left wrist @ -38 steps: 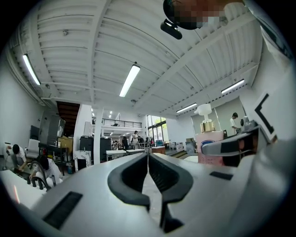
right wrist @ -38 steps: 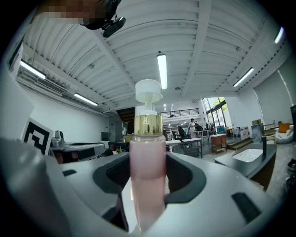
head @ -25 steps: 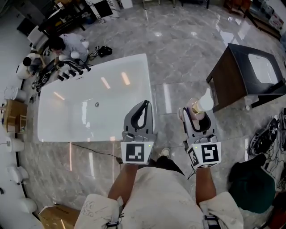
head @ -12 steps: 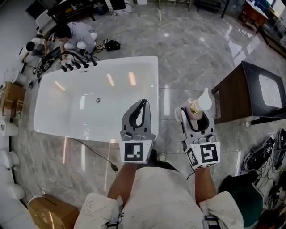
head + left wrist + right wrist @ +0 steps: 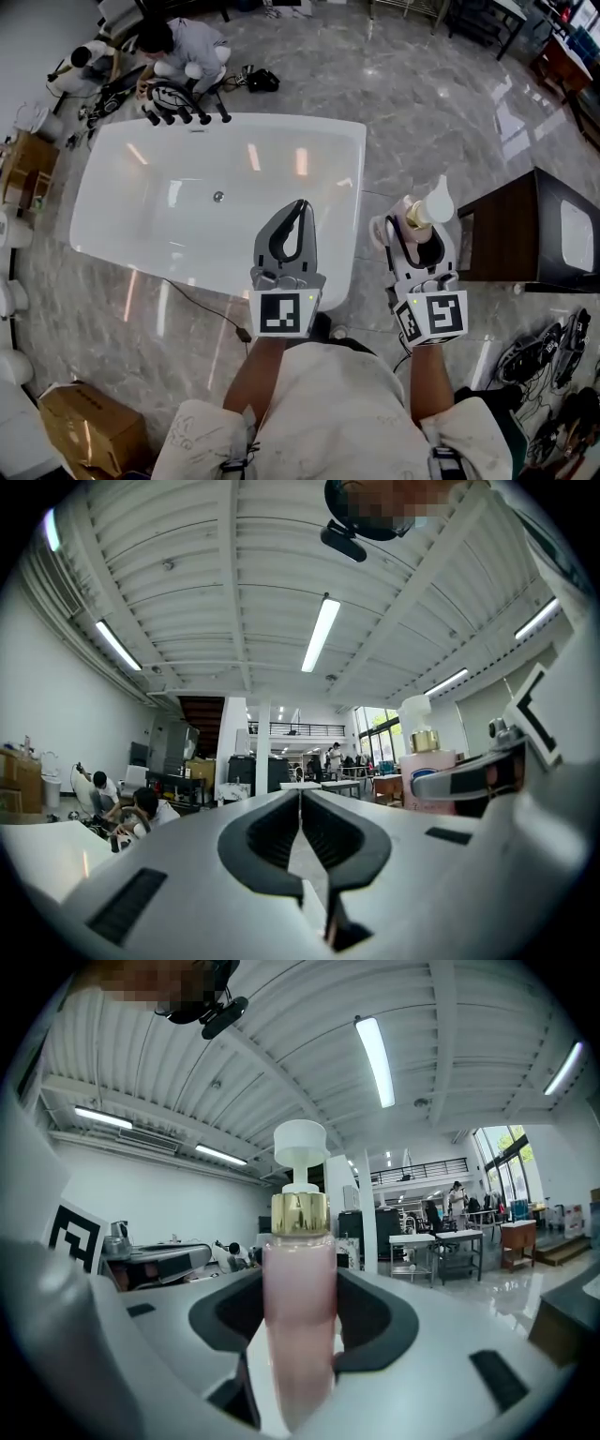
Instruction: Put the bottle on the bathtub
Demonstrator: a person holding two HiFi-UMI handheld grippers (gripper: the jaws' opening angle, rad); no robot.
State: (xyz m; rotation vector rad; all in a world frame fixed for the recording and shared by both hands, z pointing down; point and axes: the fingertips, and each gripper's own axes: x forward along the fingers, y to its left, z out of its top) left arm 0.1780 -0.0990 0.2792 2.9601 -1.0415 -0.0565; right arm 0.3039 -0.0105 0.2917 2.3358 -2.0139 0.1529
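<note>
A pink pump bottle (image 5: 298,1288) with a gold collar and white pump head stands upright between the jaws of my right gripper (image 5: 300,1321), which is shut on it. In the head view the bottle (image 5: 424,214) rides in the right gripper (image 5: 414,234) just right of the white bathtub (image 5: 141,202), over the marble floor. My left gripper (image 5: 298,214) hovers over the tub's near right corner, jaws shut with nothing between them. From the left gripper view, the shut left gripper (image 5: 300,803) points level into the room, and the bottle (image 5: 427,771) shows at right.
A dark wooden cabinet (image 5: 511,234) with a white basin stands to the right. A person (image 5: 183,47) crouches beyond the tub's far edge beside black tap fittings (image 5: 183,112). A cardboard box (image 5: 89,427) lies at lower left, cables and shoes (image 5: 553,352) at lower right.
Both grippers have travelled toward the tub together; the tub now lies under the left gripper and the cabinet has slid rightward. The bottle stays gripped.
</note>
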